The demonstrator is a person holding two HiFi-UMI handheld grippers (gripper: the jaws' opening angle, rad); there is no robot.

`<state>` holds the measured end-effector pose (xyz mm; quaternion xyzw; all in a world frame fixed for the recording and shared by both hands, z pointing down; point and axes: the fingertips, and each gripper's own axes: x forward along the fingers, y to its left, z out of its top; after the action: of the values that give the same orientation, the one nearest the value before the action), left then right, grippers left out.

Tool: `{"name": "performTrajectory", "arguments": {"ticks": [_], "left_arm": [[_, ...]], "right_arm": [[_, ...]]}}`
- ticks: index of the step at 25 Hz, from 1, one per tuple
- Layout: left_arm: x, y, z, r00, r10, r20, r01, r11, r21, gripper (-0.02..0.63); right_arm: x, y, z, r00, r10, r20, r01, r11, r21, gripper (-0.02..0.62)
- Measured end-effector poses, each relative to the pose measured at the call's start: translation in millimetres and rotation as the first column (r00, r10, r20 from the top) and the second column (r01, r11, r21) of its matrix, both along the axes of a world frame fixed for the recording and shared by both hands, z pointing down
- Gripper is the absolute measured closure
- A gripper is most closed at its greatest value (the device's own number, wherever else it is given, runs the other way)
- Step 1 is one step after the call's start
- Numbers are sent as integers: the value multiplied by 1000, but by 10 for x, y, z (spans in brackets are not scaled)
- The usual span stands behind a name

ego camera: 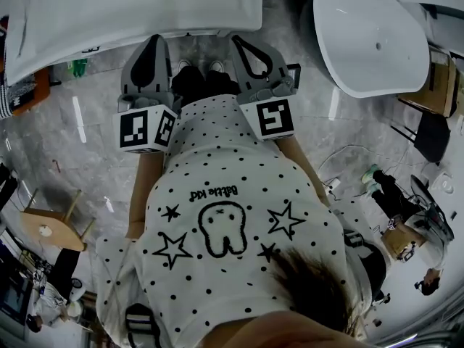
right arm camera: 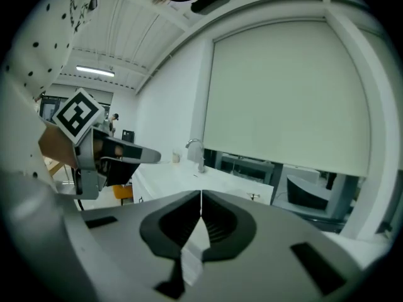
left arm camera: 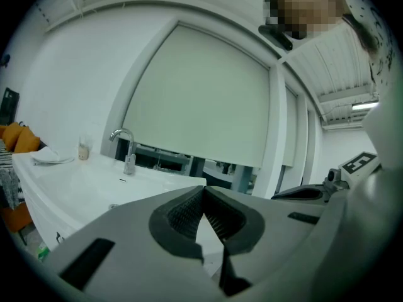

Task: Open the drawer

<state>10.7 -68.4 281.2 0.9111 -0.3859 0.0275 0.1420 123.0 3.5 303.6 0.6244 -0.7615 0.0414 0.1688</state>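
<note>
I'm looking down on both grippers, held out toward the white counter [ego camera: 145, 13]. The left gripper [ego camera: 154, 46] and the right gripper [ego camera: 241, 47] sit side by side with their tips near the counter's front edge, and their jaws look closed. Between them, just in front of the counter, I see a pair of shoes [ego camera: 197, 65]. An oval white tub [ego camera: 370, 42] stands just right of the counter. A wooden stool [ego camera: 47, 227] sits well back from the counter, toward its left end, on the grey floor [ego camera: 94, 158].

We see cool, even, bright light; a ceiling strip lamp [right arm camera: 94, 72] glows; fisheye edges bend and darken.
</note>
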Motion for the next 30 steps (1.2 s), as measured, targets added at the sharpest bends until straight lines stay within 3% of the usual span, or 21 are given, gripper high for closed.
{"name": "performTrajectory", "arguments": {"ticks": [30], "left_arm": [[0, 52, 9, 999, 24, 30, -25, 1000, 14, 601]], "right_arm": [[-94, -53, -29, 999, -42, 14, 42, 999, 32, 580]]}}
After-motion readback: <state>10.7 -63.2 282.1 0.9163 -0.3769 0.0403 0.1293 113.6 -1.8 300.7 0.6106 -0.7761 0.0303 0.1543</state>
